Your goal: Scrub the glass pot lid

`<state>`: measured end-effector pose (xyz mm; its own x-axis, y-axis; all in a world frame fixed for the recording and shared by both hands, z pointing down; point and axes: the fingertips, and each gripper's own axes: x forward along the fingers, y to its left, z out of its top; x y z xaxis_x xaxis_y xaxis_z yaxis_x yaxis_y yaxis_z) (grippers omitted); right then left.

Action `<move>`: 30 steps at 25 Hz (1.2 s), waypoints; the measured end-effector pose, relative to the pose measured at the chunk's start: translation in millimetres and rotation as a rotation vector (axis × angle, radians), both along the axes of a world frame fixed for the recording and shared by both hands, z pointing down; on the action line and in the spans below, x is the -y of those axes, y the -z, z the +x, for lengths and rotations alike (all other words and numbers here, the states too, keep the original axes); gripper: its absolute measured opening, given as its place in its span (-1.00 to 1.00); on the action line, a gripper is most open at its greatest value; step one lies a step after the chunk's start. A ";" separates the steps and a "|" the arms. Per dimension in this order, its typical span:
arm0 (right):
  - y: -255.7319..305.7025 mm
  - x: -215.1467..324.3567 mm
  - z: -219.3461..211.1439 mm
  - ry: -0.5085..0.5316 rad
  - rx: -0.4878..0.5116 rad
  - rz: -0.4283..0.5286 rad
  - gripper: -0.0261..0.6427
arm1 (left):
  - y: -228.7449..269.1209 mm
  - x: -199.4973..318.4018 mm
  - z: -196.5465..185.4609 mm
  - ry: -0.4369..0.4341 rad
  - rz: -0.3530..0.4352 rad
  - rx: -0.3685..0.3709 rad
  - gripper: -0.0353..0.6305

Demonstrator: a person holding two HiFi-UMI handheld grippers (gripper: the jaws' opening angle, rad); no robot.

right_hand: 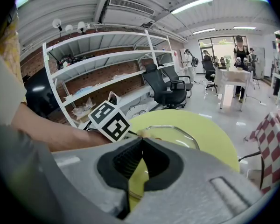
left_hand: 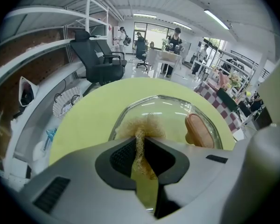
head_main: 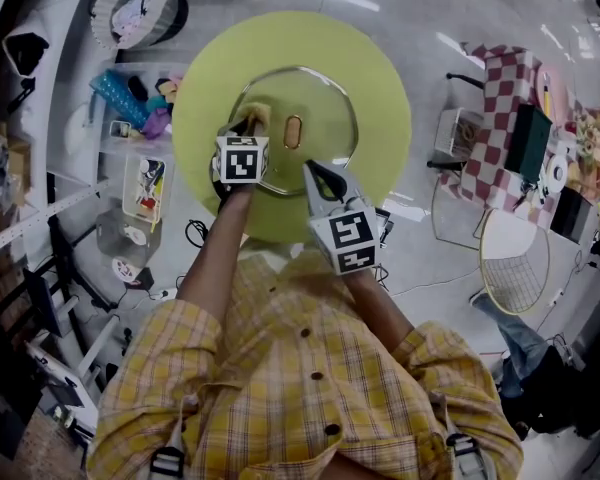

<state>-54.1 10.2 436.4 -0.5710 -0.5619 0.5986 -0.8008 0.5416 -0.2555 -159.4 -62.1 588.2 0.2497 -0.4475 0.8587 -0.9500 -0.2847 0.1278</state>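
Left gripper (head_main: 250, 123): jaws clamped on tan scrub pad (left_hand: 147, 124), pad touching glass pot lid (head_main: 325, 98) at its 10 o'clock. Lid flat on round green table (head_main: 380, 78), handle (head_main: 293, 131) up. Right gripper (head_main: 313, 171): jaws closed, empty, tips over lid's 6 o'clock edge.

It was an open-plan lab-like office: shelves (right_hand: 107, 55) along a brick wall (right_hand: 126, 73), swivel chairs (right_hand: 165, 85), desks (right_hand: 231, 78), strip lights (right_hand: 193, 3) overhead.

Glass pot lid (left_hand: 170, 111): near rim is hidden behind the left gripper (left_hand: 142, 139); scrub pad (left_hand: 148, 124) is buried between its jaws at the lower end; people (left_hand: 176, 36) beyond the lid are too small to tell apart.
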 end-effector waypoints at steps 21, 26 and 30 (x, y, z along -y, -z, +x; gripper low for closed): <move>-5.6 5.6 8.7 -0.005 -0.008 -0.009 -0.93 | -13.7 9.3 -55.6 0.166 0.001 0.036 -0.77; -8.1 5.6 13.8 -0.014 -0.007 -0.015 -0.93 | -8.9 13.5 -55.5 0.187 -0.019 0.061 -0.77; -10.7 6.9 15.9 -0.019 -0.002 -0.024 -0.93 | -8.2 17.8 -53.0 0.184 -0.010 0.060 -0.77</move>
